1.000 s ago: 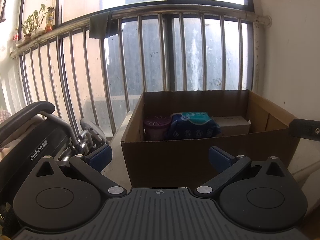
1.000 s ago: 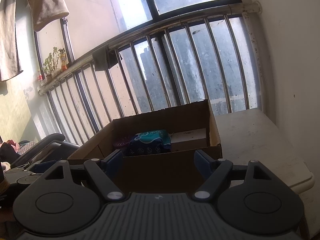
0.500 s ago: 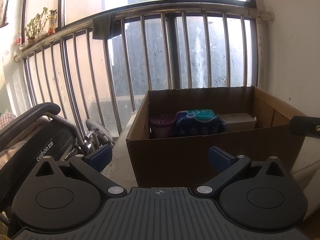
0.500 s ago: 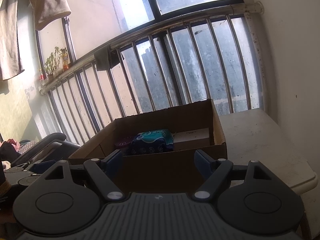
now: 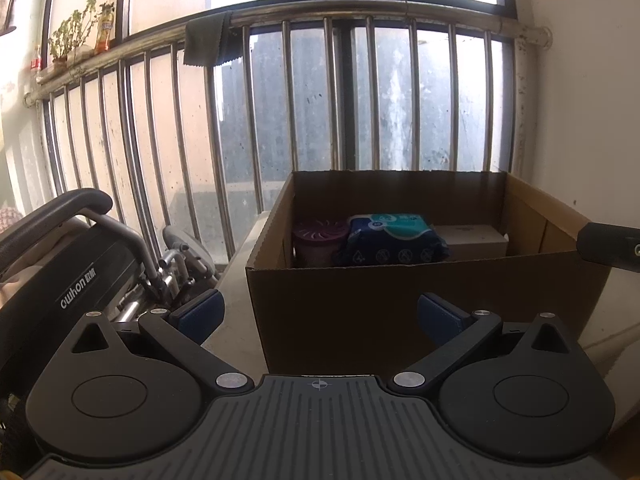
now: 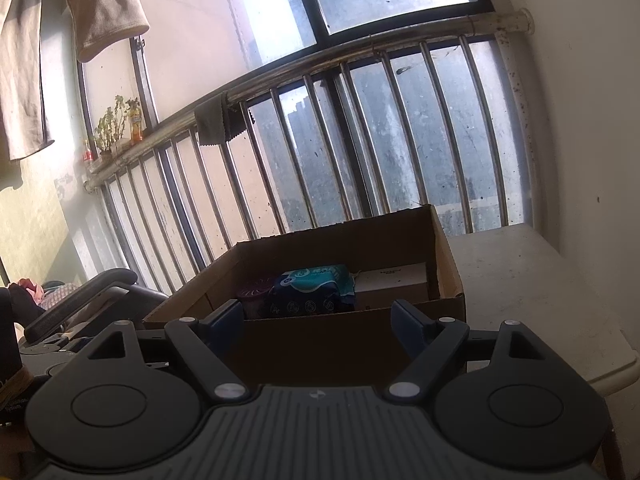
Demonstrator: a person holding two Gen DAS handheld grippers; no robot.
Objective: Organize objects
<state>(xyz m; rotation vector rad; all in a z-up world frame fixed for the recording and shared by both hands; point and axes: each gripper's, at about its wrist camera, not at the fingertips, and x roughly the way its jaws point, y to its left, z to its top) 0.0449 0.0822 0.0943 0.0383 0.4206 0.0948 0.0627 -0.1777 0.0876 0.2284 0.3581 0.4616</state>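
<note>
Cardboard box point(image 5: 420, 312): open-topped, standing on a pale tabletop point(image 6: 520, 280) at its left end, with its far wall close to the barred window railing point(image 5: 360, 100).
Box contents: three items in a row along the far wall, a purple round container point(image 5: 318, 240) in the far-left corner, a blue-and-teal soft pack point(image 5: 394, 240) just beside it in the middle, and a pale rectangular carton point(image 5: 474, 240) toward the far-right corner.
Tabletop: a bare stretch to the right of the box runs to the right edge, beside the white wall.
Left gripper point(image 5: 320, 312): jaws spread wide in front of the box's near wall, nothing between the blue pads.
Right gripper point(image 6: 320, 320): jaws spread wide and just opened a shade further, nothing between them; it faces the box's near wall from slightly right, and its tip shows at the right edge of the left wrist view.
Off the table's left end: a folded black wheelchair point(image 5: 72, 272) marked "owhon".
Railing: a dark cloth point(image 5: 206, 44) hangs over the top bar; potted plants point(image 5: 74, 36) stand on the ledge at far left.
Overhead: laundry point(image 6: 104, 4) hangs at the upper left of the right wrist view.
</note>
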